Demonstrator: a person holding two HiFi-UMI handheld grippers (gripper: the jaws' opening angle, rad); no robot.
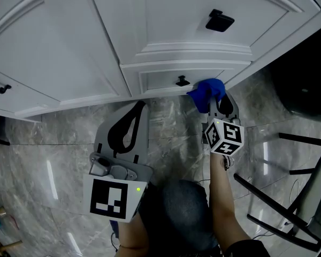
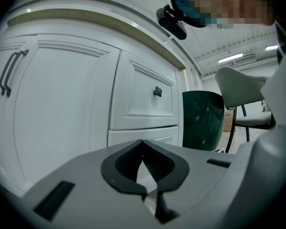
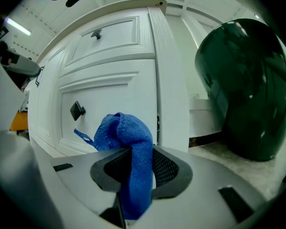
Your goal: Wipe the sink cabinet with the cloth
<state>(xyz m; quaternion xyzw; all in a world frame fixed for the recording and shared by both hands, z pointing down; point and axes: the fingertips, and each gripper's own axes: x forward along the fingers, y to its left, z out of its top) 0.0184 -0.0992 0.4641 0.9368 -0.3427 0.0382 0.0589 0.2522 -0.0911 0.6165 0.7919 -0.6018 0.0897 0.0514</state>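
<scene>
So, right gripper [image 3: 136, 168] jaws clenched on blue cloth [image 3: 126, 137], low at sink cabinet [image 1: 166, 31] right corner, beside knob [image 1: 182, 81]. Left gripper [image 2: 144, 168] pinched together, empty. Risk: loose tail snags knob, cloth tugged free.

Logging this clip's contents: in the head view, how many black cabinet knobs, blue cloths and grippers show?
Black square cabinet knobs: 2
Blue towelling cloth: 1
Grey two-jaw grippers, left gripper and right gripper: 2
Total: 5
</scene>
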